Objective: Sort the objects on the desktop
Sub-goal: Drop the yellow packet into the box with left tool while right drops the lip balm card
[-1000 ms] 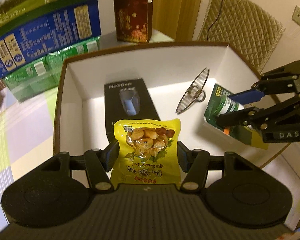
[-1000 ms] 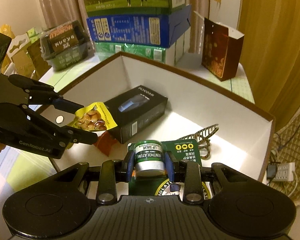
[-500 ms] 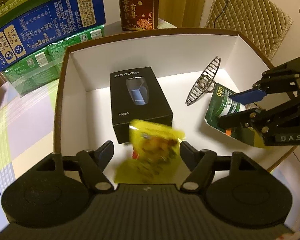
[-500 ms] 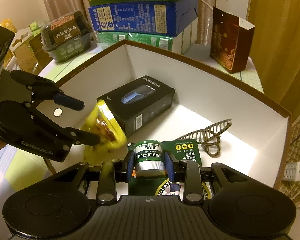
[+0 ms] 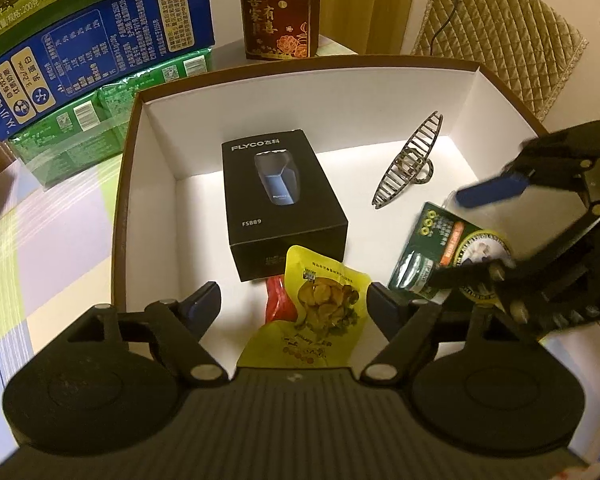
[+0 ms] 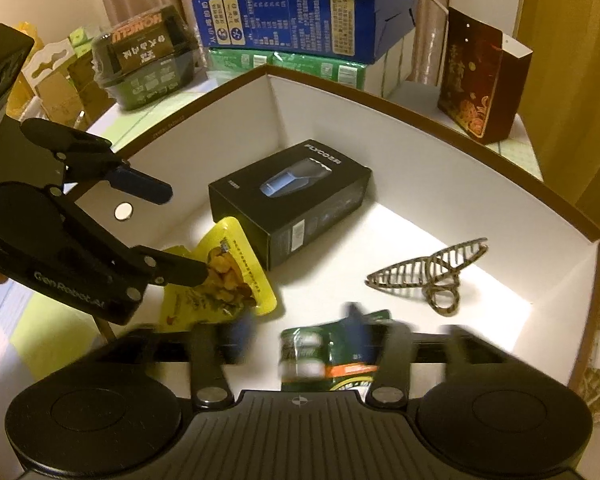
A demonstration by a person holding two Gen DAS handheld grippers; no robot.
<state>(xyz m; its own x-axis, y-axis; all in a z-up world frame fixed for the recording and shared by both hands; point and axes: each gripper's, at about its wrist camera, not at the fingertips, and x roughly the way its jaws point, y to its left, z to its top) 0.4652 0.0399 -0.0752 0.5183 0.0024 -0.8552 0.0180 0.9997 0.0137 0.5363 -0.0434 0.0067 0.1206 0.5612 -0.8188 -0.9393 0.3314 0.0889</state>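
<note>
Nearest to me, my left gripper (image 5: 294, 302) stands with its jaws spread; they have just been opening, and the yellow snack pouch (image 5: 320, 312) lies loose between them on the floor of the white box (image 5: 152, 168), its top edge leaning against the near end of the black shaver box (image 5: 280, 200), with a small red packet (image 5: 276, 300) tucked beside it. My right gripper (image 6: 300, 336) is blurred in its own view, but its jaws have also just been opening and stand apart; the green lip-salve card (image 6: 332, 352) sits between them without being pressed, at the near right of the white box. From the left wrist view I see that card tilted under the right gripper's fingers (image 5: 488, 190). A little further in, the black shaver box lies flat in the middle of the white box, and the bronze hair claw (image 6: 428, 272) rests to its right, apart from both. Beyond the box's brown rim I see a dark red gift bag (image 5: 278, 12) standing upright and stacked milk cartons (image 5: 100, 48) on the left, with a quilted chair back (image 5: 500, 32) at the far right.
</note>
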